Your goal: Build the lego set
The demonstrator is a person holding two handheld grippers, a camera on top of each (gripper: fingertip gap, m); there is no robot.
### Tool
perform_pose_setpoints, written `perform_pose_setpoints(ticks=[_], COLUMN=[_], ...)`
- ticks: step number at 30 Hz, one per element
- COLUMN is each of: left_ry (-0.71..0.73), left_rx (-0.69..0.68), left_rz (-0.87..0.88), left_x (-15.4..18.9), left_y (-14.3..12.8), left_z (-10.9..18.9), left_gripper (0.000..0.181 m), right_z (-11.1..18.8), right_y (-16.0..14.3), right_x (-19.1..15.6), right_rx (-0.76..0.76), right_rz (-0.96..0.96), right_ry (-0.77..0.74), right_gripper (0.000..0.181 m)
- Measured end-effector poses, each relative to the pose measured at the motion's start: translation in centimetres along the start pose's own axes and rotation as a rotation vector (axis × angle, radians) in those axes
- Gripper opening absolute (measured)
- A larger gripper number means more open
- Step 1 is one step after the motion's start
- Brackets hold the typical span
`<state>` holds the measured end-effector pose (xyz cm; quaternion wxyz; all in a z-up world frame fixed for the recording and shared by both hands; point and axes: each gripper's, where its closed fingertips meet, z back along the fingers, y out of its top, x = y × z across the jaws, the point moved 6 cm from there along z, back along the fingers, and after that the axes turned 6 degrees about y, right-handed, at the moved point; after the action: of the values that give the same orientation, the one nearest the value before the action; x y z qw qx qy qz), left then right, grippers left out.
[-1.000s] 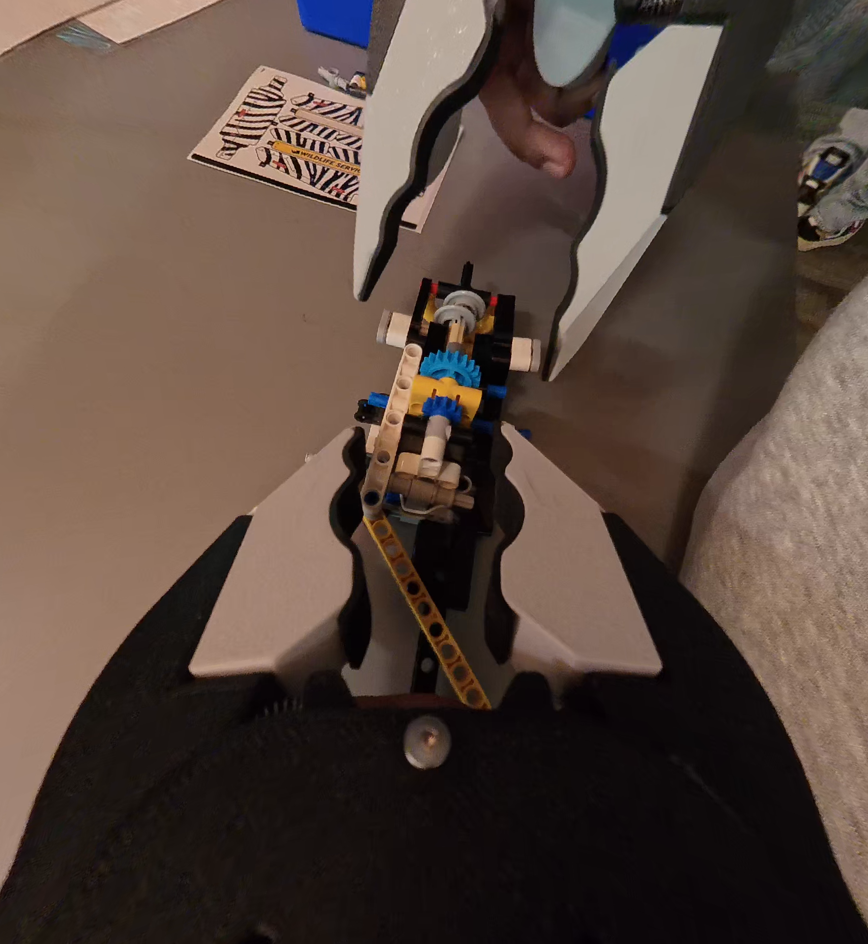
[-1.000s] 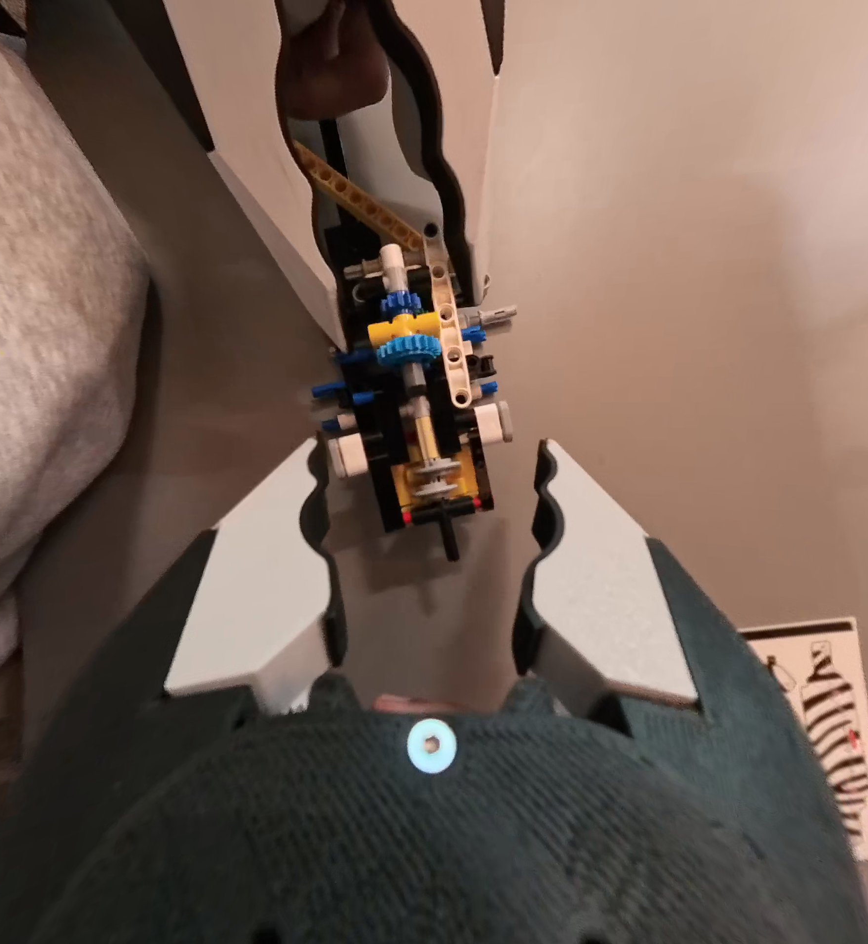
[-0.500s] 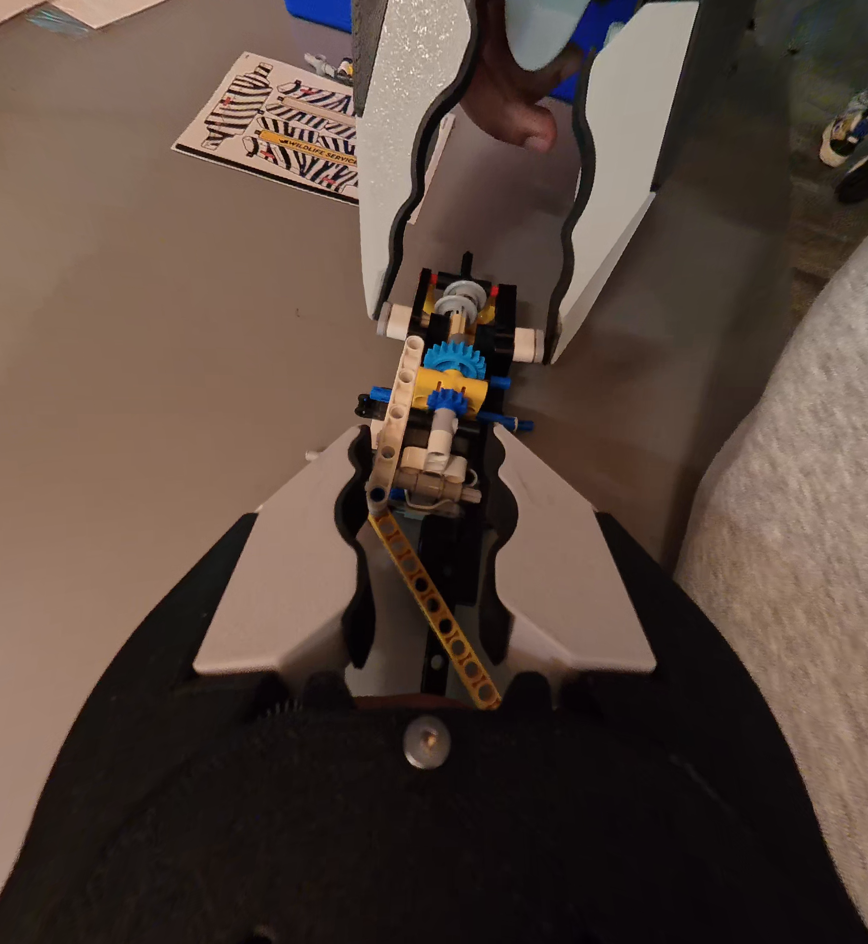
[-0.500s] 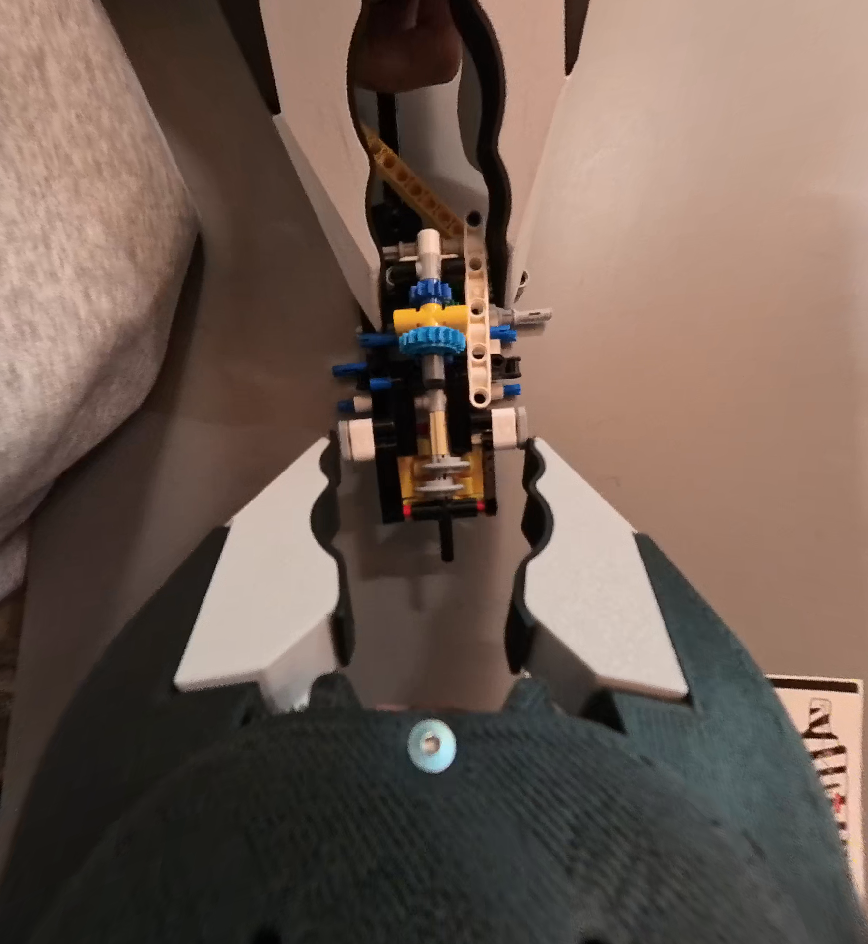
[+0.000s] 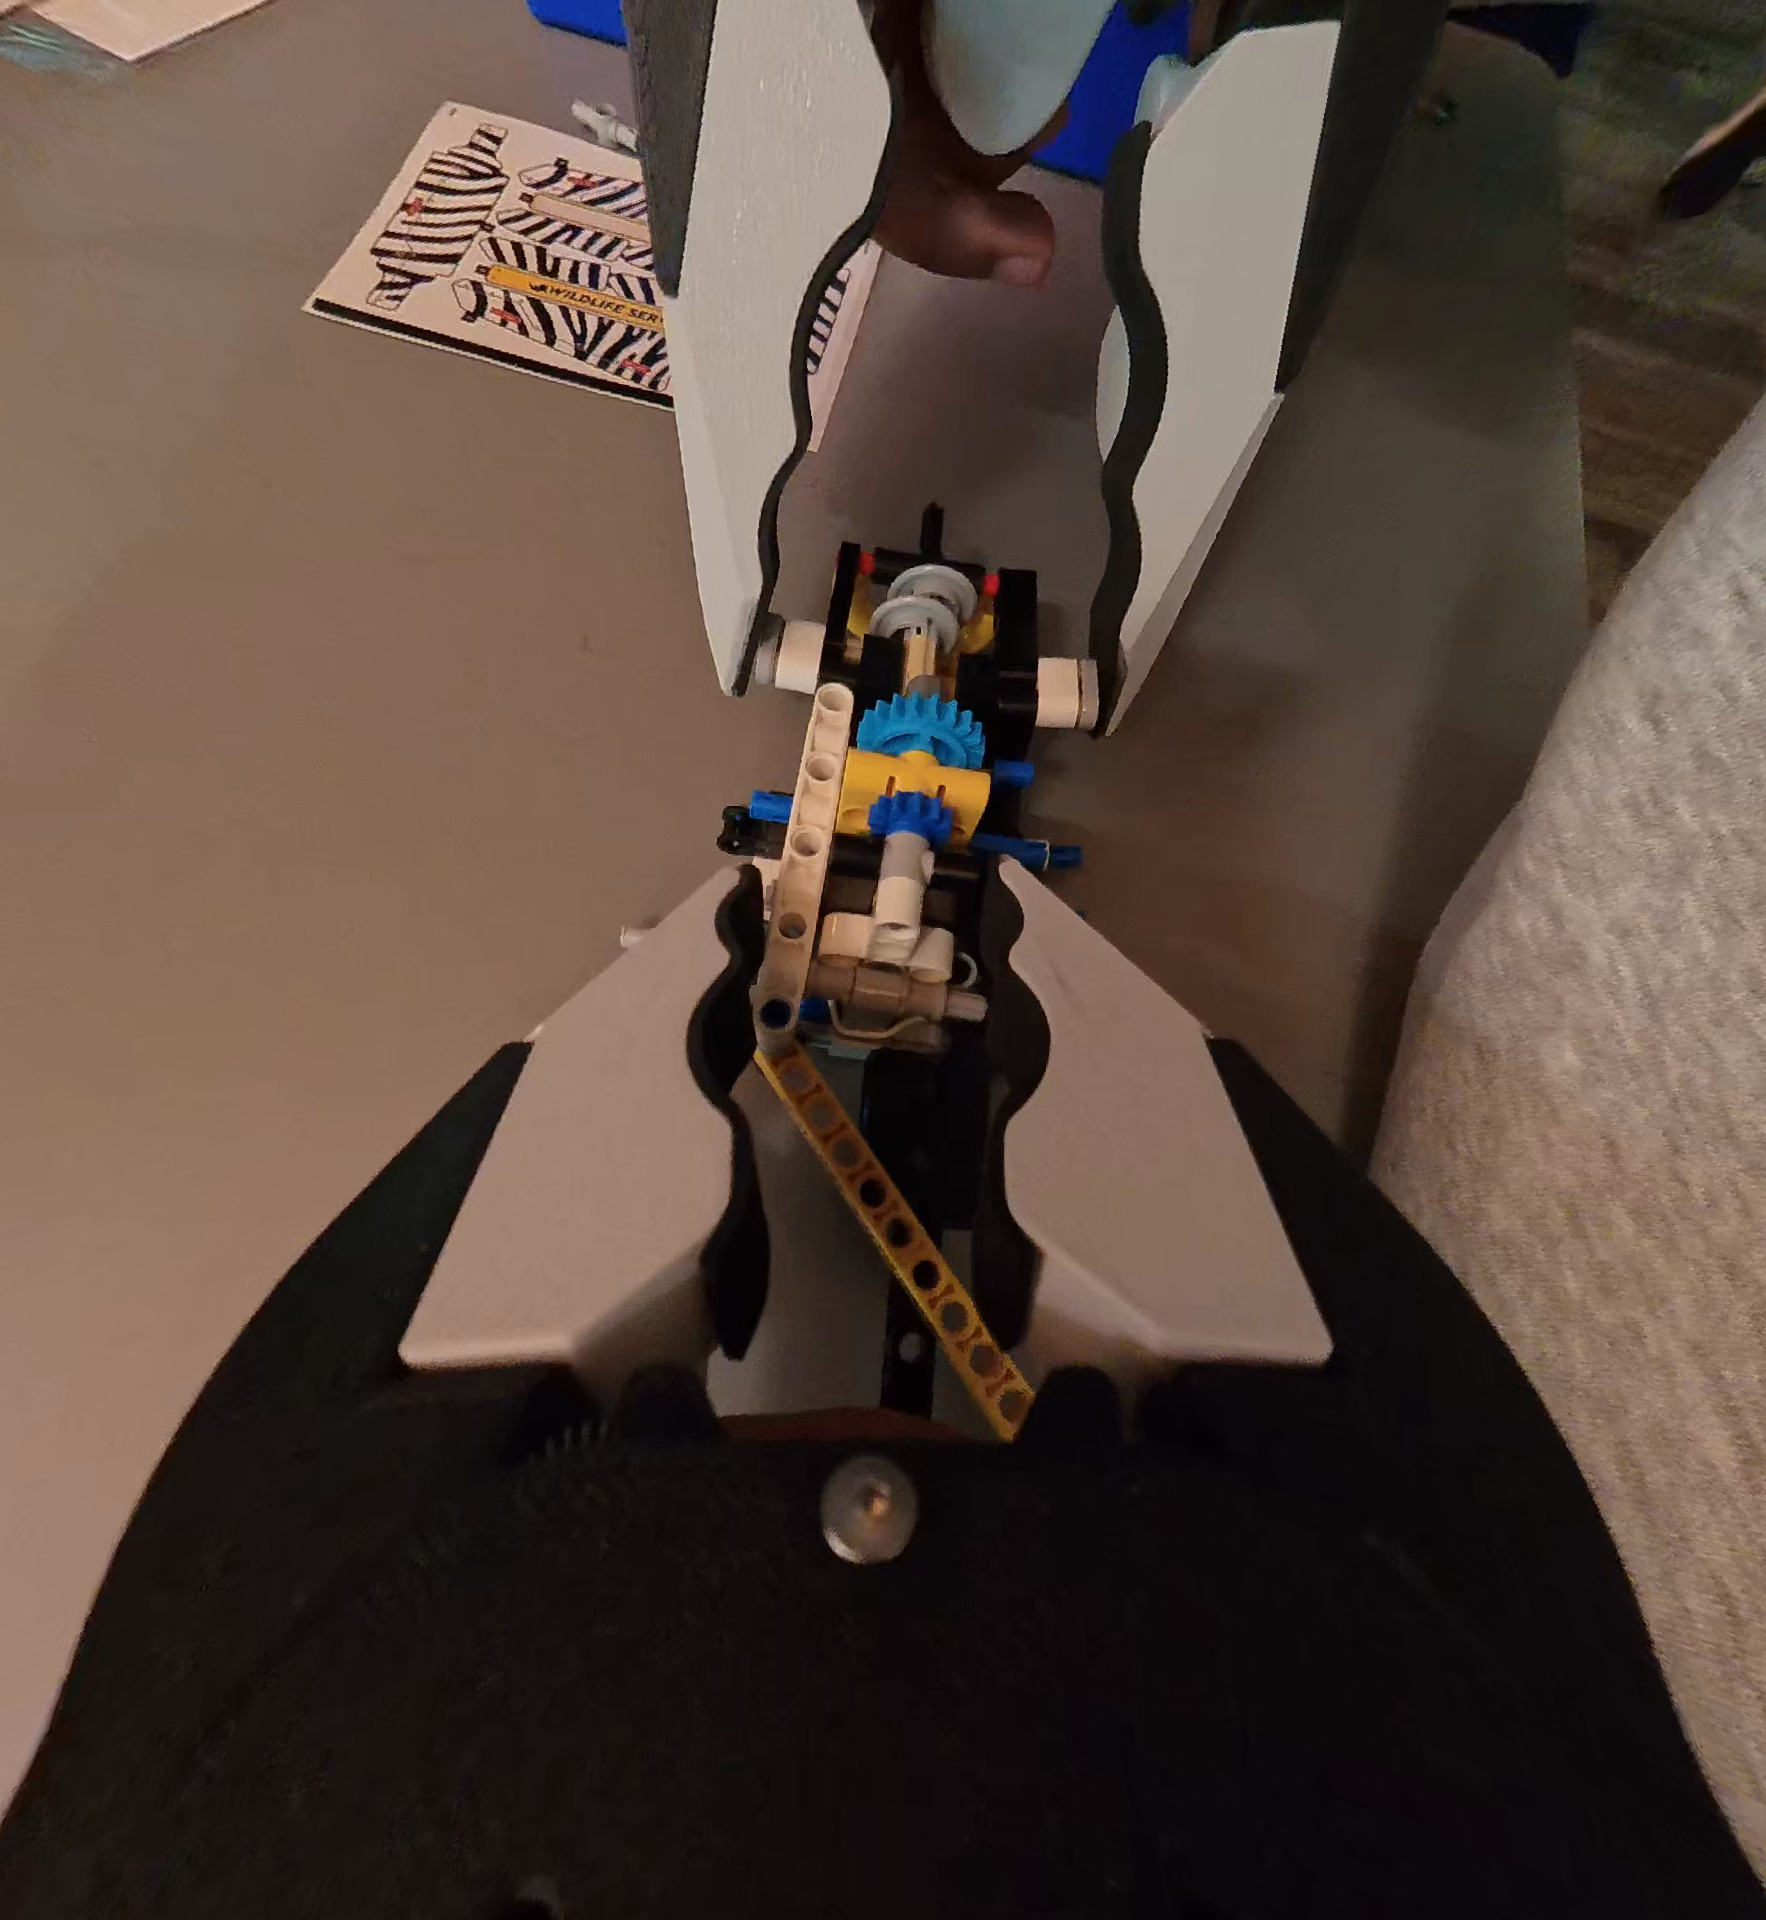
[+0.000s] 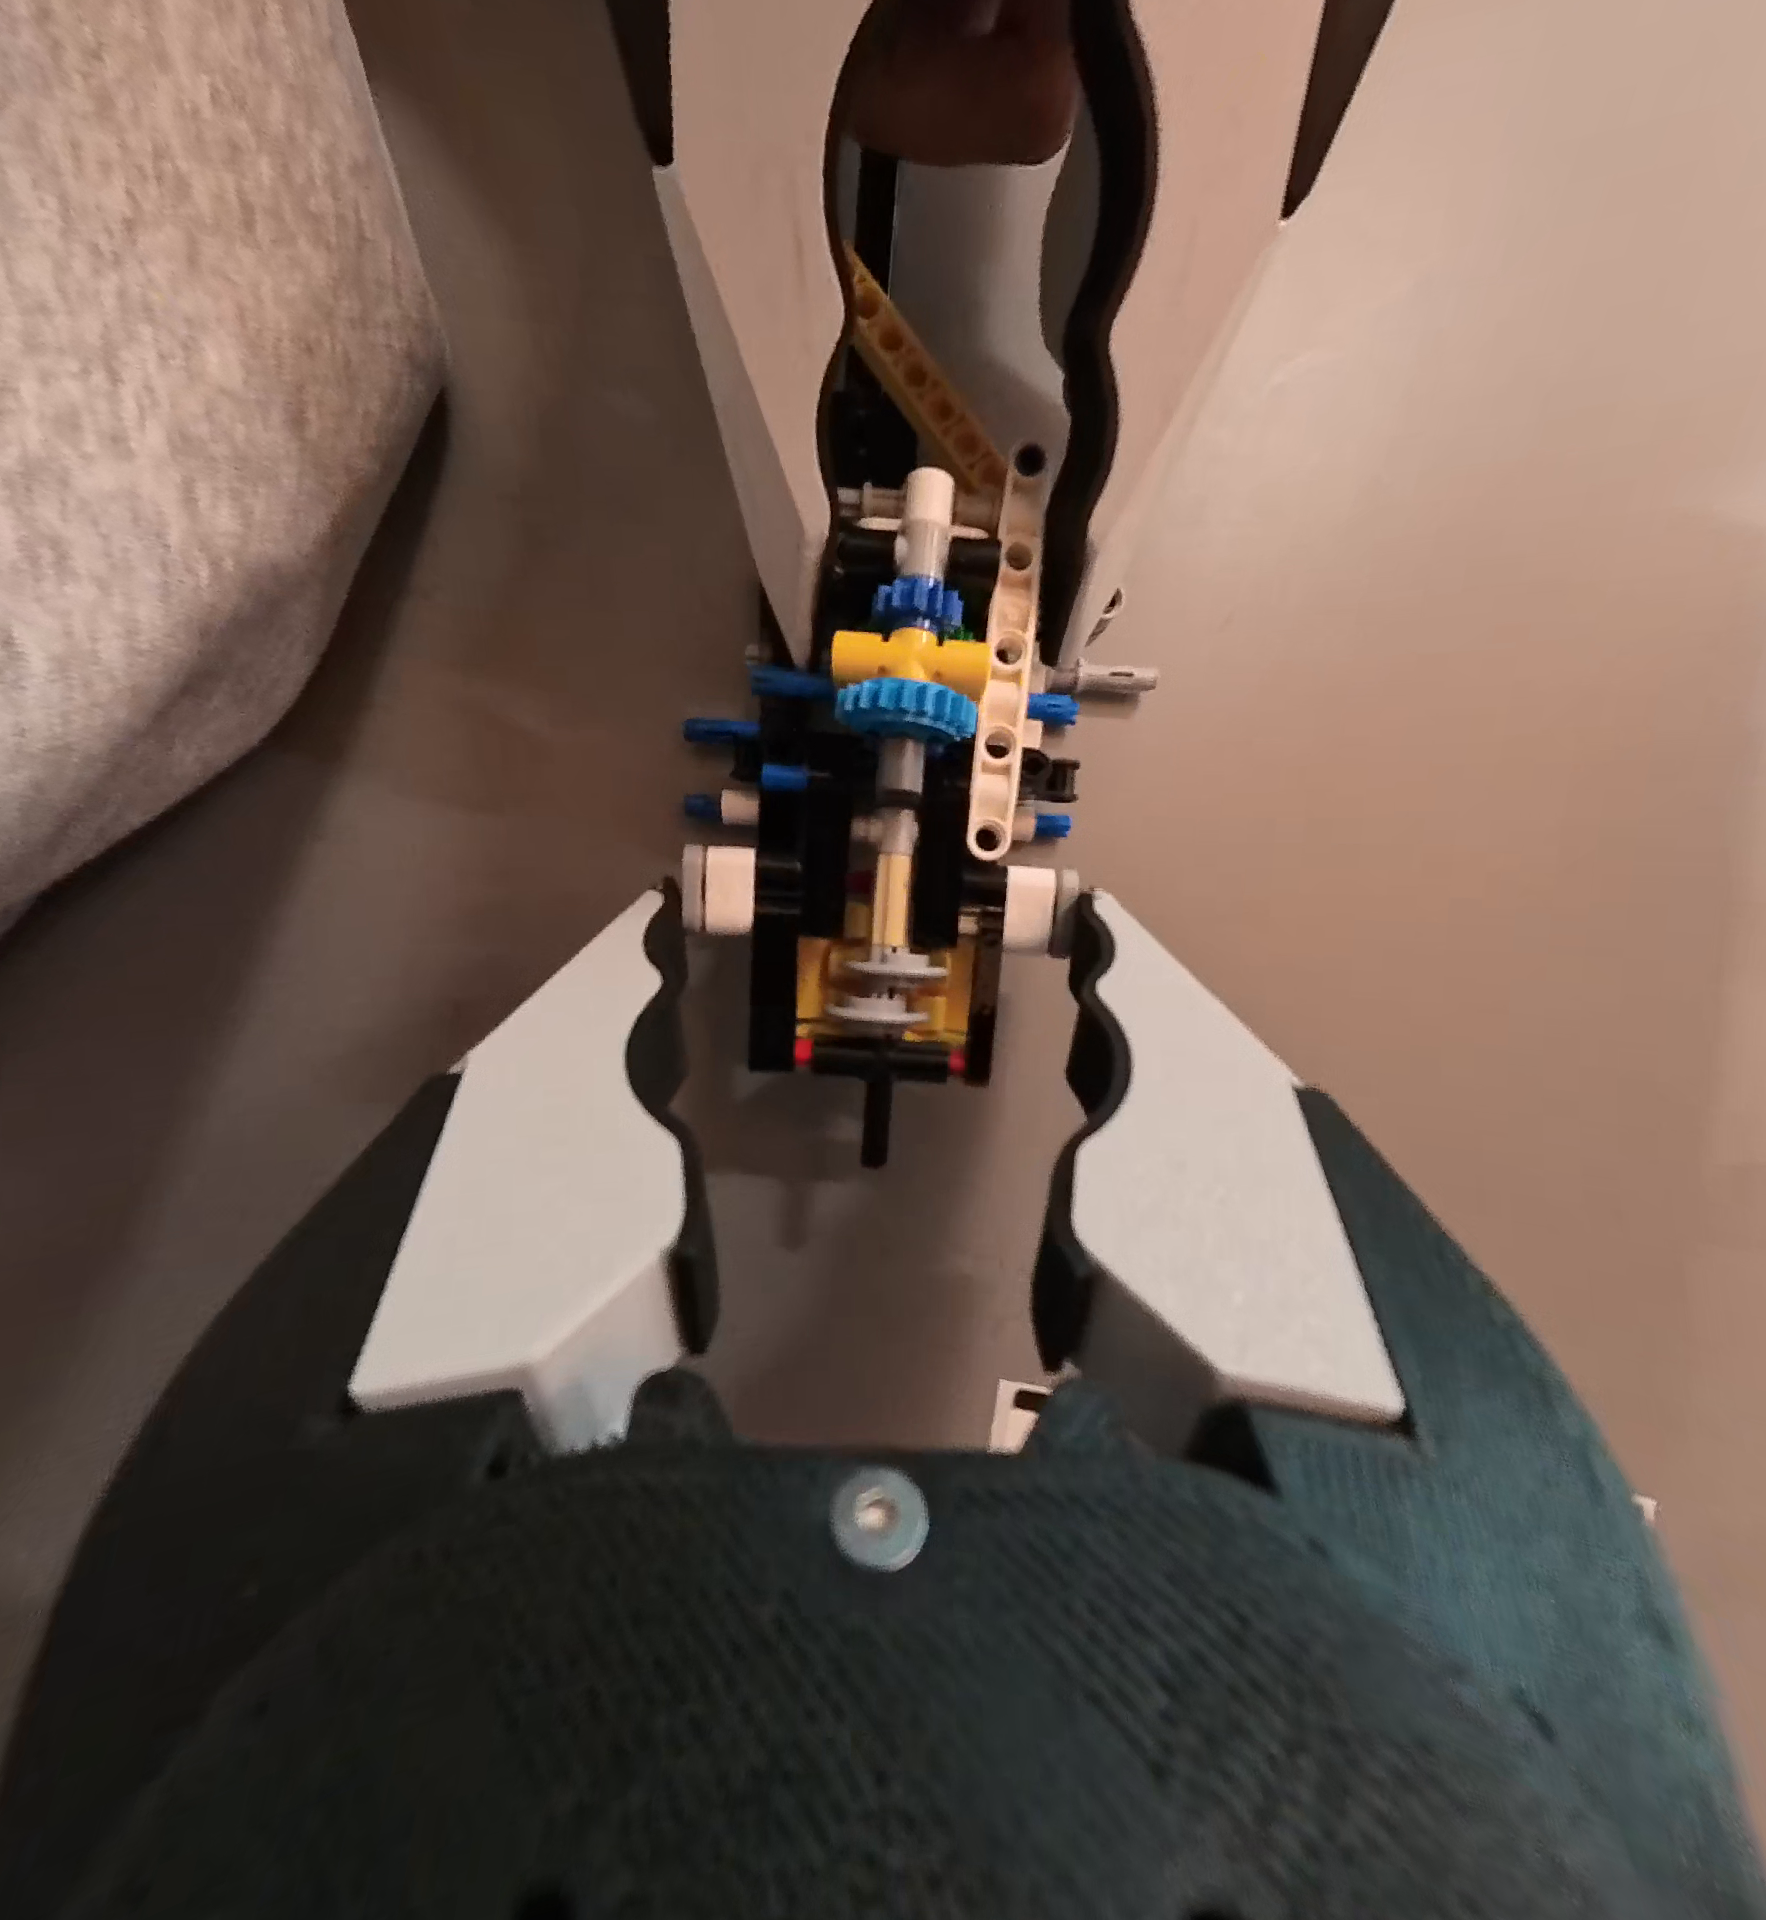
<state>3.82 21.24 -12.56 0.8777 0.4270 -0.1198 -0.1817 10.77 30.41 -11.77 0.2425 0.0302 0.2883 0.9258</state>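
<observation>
We see our left tool [image 5: 874, 940] clamped on one end of the half-built Lego gear chassis [image 5: 910, 790] on the grey counter [image 5: 235, 727], while our right tool [image 6: 874, 914] closes its fingertips against the white axle bushes [image 6: 723, 888] at the opposite end.

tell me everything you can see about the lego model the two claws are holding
The lego model is a long, narrow plastic frame of black beams lying flat on the grey table. Along its middle runs a shaft with two blue gears either side of a yellow block. A white holed beam lies along one side, joined to a slanted yellow beam. The left claw clamps one end; the right claw's tips touch the white caps at the other.
</observation>
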Motion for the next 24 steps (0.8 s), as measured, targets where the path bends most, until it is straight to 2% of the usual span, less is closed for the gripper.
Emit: perform_pose_setpoints(ticks=[9, 24], left_ry=[0.012, 0.027], left_rx=[-0.001, -0.015], left_rz=[-0.006, -0.016], left_x=[0.03, -0.03], left_y=[0.00, 0.06], left_z=[-0.02, -0.04], left_gripper=[0.042, 0.041], right_z=[-0.08, 0.05], right_y=[0.01, 0.12], right_x=[-0.25, 0.11], right_rx=[0.061, 0.060], right_rz=[-0.059, -0.123], right_ry=[-0.044, -0.010], right_gripper=[0.074, 0.073])
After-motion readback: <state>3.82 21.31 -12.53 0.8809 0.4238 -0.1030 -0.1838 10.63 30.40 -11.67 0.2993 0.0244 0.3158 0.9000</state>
